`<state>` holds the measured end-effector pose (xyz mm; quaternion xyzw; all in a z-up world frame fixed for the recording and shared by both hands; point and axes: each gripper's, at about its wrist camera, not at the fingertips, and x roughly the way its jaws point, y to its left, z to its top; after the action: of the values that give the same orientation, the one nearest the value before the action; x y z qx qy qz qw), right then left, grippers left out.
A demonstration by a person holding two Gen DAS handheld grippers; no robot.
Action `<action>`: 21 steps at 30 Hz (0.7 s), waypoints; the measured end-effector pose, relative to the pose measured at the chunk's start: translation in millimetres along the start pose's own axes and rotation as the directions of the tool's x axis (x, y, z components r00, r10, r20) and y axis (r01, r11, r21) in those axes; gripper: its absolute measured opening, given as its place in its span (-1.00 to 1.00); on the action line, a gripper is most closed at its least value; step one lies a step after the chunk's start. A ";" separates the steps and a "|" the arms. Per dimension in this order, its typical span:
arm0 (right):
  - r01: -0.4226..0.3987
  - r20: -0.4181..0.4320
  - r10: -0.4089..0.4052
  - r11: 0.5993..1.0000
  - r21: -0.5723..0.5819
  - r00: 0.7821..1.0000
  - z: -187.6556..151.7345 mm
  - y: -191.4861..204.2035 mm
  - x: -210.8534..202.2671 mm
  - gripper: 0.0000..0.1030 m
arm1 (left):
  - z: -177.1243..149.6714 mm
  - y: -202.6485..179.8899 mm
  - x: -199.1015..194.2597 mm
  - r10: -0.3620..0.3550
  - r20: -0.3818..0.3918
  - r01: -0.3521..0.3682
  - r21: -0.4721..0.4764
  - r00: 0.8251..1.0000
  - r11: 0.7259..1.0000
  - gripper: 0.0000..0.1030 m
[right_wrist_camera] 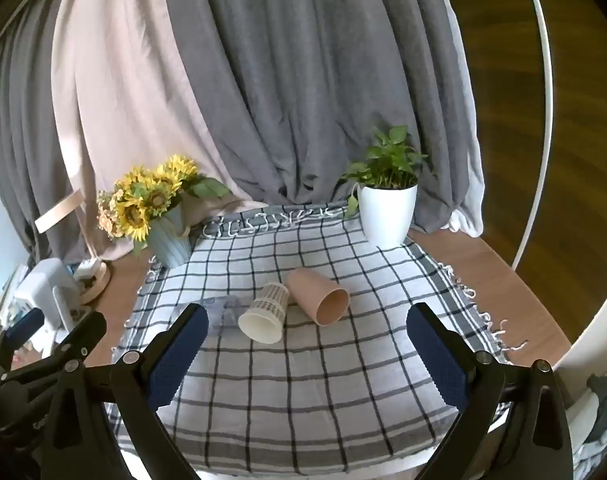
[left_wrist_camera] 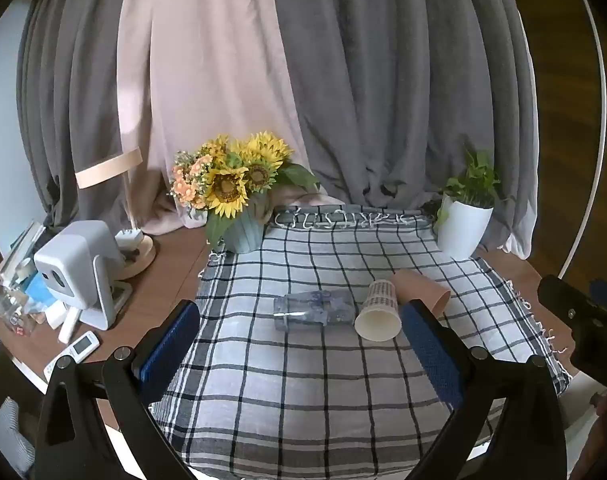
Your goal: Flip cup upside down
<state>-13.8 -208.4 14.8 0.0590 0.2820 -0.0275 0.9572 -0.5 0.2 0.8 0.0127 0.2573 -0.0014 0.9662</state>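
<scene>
1. Both grippers, left (left_wrist_camera: 299, 344) and right (right_wrist_camera: 307, 344), have jaws spread wide, holding nothing.
2. Three cups lie on their sides on the checked cloth (left_wrist_camera: 303, 400) over the surface: clear cup (left_wrist_camera: 313, 307), white cup (left_wrist_camera: 379, 314), tan cup (right_wrist_camera: 319, 296).
3. Looks like the approach step; next, pick one, close across its wall, rotate mouth-down.
4. The left view shows the clear cup whole; the right view half hides it.
</scene>
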 end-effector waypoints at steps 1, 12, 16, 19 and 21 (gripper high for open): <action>-0.002 -0.002 0.002 1.000 -0.002 1.000 0.4 -1.7 -0.6 0.94 | 0.5 -0.3 1.2 -0.003 -0.020 0.003 0.003 1.000 1.000 1.00; -0.004 0.018 0.004 1.000 0.010 1.000 3.2 -12.0 -5.5 0.94 | 2.1 -2.1 -0.3 0.004 -0.006 -0.004 -0.004 1.000 1.000 1.00; -0.007 0.016 0.007 1.000 0.012 1.000 5.1 -10.0 -5.4 0.94 | 1.2 -3.3 -2.3 0.006 -0.002 -0.006 -0.008 1.000 1.000 1.00; -0.008 0.017 0.008 1.000 0.010 1.000 5.7 -8.2 -4.1 0.94 | 2.6 -2.5 -3.4 0.004 -0.004 -0.004 -0.010 1.000 1.000 1.00; -0.008 0.019 0.008 1.000 0.014 1.000 3.6 -9.2 -3.8 0.94 | 6.0 -2.6 -5.2 0.004 -0.007 -0.004 -0.013 1.000 1.000 1.00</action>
<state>-15.9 -217.9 18.9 0.0667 0.2724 -0.0261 0.9595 -2.1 -2.6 8.6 0.0068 0.2609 0.0021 0.9653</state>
